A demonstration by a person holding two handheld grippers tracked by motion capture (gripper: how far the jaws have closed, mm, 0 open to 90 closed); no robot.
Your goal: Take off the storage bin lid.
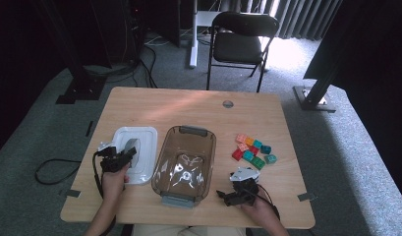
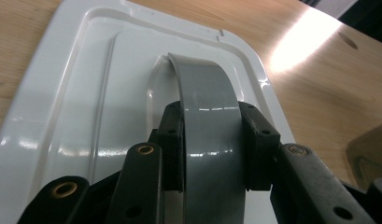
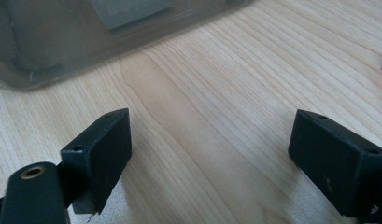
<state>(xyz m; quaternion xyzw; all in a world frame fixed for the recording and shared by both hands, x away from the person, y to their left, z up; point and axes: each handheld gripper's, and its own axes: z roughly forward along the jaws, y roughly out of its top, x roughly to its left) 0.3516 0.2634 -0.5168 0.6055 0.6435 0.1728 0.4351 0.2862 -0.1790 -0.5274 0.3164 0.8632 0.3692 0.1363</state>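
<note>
The white lid [image 2: 86, 107] lies flat on the table [image 1: 188, 105], left of the clear bin [image 1: 185, 164] and just beside it. Its grey handle [image 2: 209, 121] arches up from the middle, and the left gripper [image 2: 212, 140] is clenched on that handle, one pad on each flank. In the high view the left gripper [image 1: 117, 158] sits over the near half of the lid [image 1: 144, 140].

The job in hand looks like carrying the lid over to the bin. To do it well, lift straight up until the rim comes clear of the table, keep the lid level so it does not swing on the narrow strap, then carry it right and lower it squarely over the bin's opening.

The right gripper [image 1: 240, 189] rests near the bin's near right corner, jaws released and wide apart over bare wood, with nothing between them. The coloured blocks [image 1: 253, 150] sit to the right, well apart from the lid's path. The lid's left edge lies close to the table's left edge, so the free room is rightward and upward.
</note>
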